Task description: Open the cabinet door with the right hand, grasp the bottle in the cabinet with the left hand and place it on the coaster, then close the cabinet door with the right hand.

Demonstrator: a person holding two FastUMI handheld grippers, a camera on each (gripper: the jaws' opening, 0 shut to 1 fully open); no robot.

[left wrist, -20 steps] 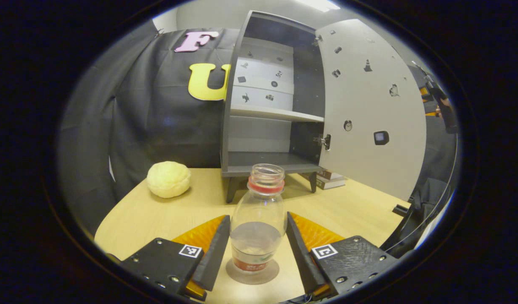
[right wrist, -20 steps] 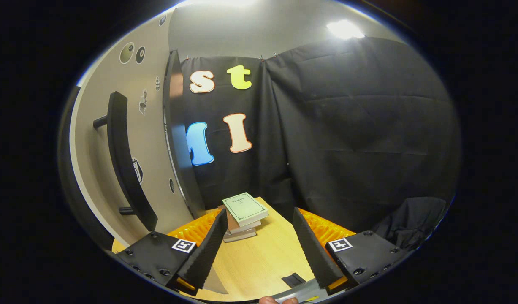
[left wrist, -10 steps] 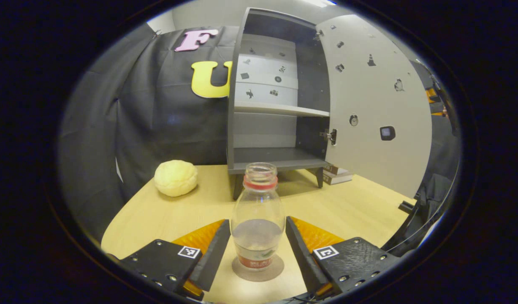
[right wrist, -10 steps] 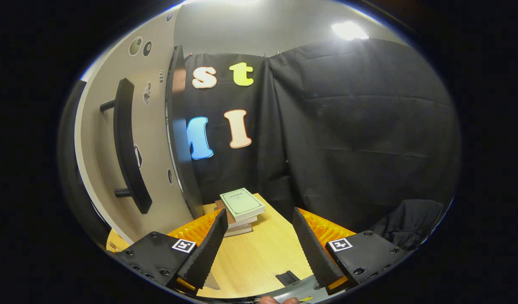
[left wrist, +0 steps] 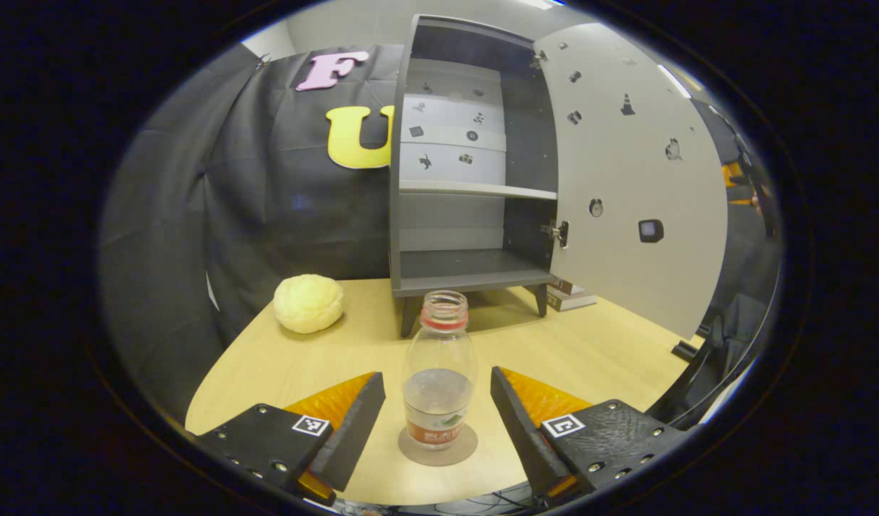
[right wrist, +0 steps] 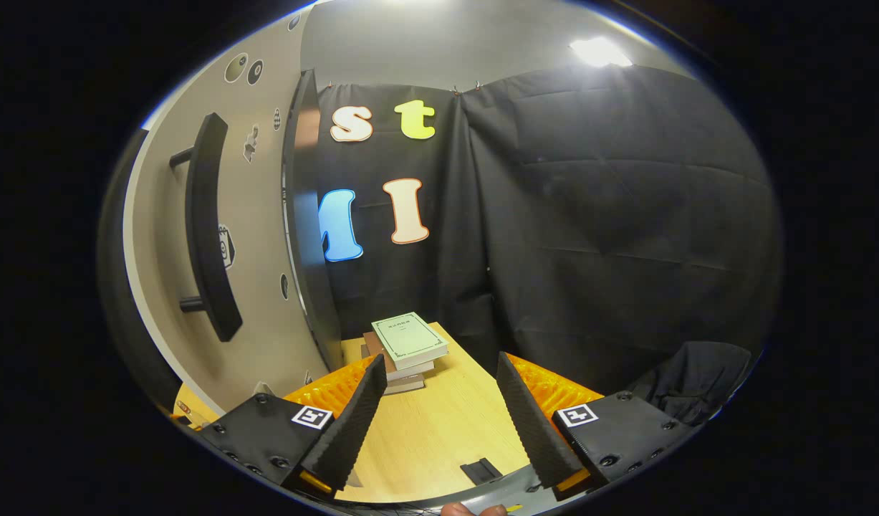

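**Bottle is on the coaster; the door waits for me**

My left gripper (left wrist: 438, 419) has its jaws spread, with a gap on both sides of the bottle (left wrist: 439, 373), so I hold nothing. The bottle stands upright on the coaster (left wrist: 438, 453), at 6 o'clock from the cabinet (left wrist: 468, 165), so I judge the placing is done. My right gripper (right wrist: 439, 416) is also spread and empty. The cabinet door (right wrist: 260, 236) is open at its 9 o'clock, its handle (right wrist: 208, 229) within reach, I think, for pushing it closed.
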